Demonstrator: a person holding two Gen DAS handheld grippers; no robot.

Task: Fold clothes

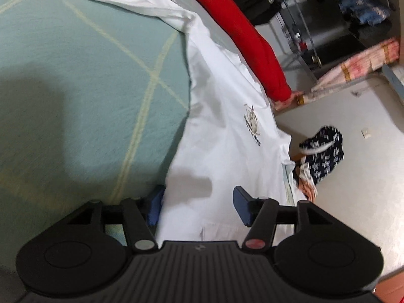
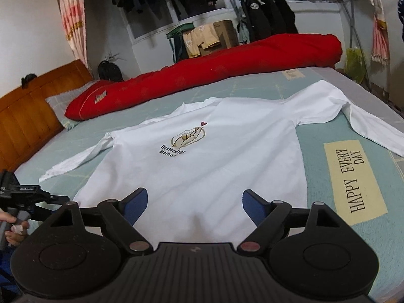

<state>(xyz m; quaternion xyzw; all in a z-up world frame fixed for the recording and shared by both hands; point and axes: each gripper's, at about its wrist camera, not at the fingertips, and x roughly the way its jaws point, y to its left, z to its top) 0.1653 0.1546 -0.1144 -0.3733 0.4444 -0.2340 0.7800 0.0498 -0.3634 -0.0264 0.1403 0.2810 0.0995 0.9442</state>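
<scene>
A white long-sleeved shirt (image 2: 202, 156) with a printed hand logo lies spread flat on the green bedsheet (image 2: 328, 126), both sleeves stretched out sideways. My right gripper (image 2: 194, 204) is open just above the shirt's hem, nothing between its blue pads. In the left wrist view the same shirt (image 1: 227, 131) runs along the bed's side. My left gripper (image 1: 198, 204) is open over the shirt's edge. Its left pad (image 1: 155, 207) sits at the fabric's border and is partly hidden by it. The left gripper's body (image 2: 27, 194) and a hand show at the far left of the right wrist view.
A long red rolled quilt (image 2: 214, 68) lies across the far side of the bed. A wooden headboard (image 2: 30, 111) stands at the left. Clothes hang on racks behind. On the floor beside the bed lies a dark patterned slipper (image 1: 323, 151).
</scene>
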